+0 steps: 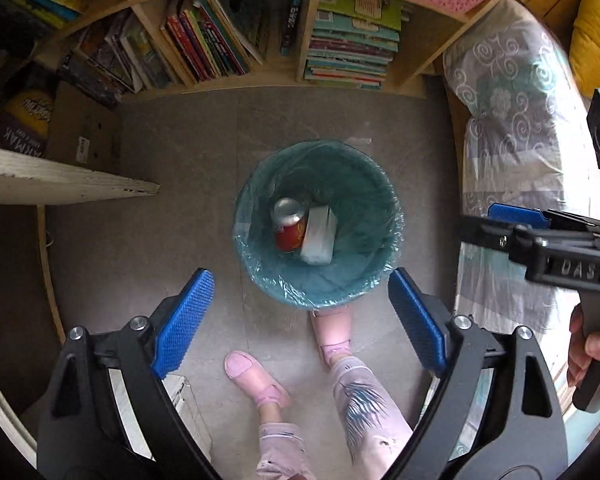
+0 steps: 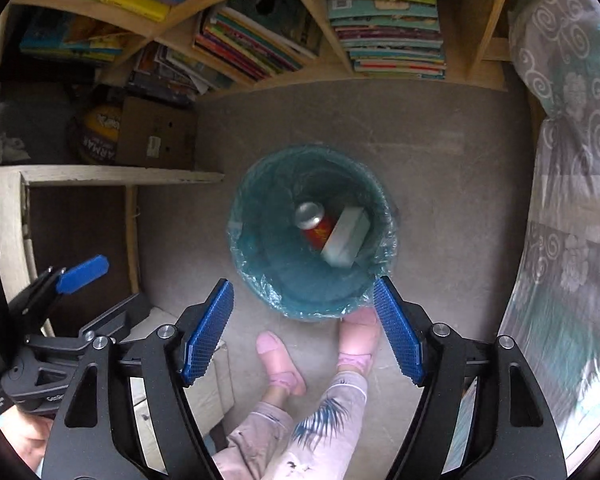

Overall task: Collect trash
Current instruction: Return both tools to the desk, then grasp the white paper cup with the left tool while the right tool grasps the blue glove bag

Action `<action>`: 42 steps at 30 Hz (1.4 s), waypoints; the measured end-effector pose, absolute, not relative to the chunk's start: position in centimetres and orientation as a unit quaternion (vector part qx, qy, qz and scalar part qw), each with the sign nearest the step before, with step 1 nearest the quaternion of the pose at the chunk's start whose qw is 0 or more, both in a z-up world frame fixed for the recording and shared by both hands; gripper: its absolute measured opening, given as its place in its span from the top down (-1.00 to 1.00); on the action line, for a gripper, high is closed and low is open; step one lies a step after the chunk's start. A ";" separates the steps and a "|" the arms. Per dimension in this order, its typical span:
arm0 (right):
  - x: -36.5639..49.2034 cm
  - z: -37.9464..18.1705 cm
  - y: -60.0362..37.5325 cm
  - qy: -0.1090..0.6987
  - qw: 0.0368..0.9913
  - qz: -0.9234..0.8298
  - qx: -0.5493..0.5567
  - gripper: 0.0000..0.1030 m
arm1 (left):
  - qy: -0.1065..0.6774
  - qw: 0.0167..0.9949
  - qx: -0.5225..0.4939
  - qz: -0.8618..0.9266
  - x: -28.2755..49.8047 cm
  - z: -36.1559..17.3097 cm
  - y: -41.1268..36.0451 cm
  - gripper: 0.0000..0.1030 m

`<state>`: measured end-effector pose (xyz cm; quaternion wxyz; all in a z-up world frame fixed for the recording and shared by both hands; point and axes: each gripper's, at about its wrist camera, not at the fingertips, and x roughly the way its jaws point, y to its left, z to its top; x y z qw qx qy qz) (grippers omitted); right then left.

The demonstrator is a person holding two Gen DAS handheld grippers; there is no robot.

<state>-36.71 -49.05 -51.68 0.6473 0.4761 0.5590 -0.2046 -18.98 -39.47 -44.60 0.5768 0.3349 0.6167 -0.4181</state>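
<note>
A round bin with a teal plastic liner [image 1: 260, 280] stands on the grey floor; it also shows in the right wrist view [image 2: 256, 280]. Inside lie a red drink can [image 1: 289, 226] [image 2: 314, 222] and a white carton [image 1: 319, 238] [image 2: 346, 240]. My left gripper [image 1: 300, 316] is open and empty, held high above the bin's near rim. My right gripper [image 2: 303, 330] is open and empty, also above the near rim. Each gripper shows at the edge of the other's view, the right one [image 1: 516, 216] and the left one [image 2: 82, 270].
A wooden bookshelf [image 1: 308, 32] full of books stands beyond the bin. A patterned bedcover [image 1: 512, 120] lies to the right. A pale wooden board [image 1: 60, 180] and a cardboard box [image 1: 84, 132] are at the left. The person's feet in pink shoes [image 1: 252, 376] stand beside the bin.
</note>
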 end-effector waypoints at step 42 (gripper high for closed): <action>3.6 -10.9 -27.2 0.474 0.838 0.259 0.076 -0.70 | 0.496 0.855 0.049 -0.146 4.1 -9.8 -4.3 -0.87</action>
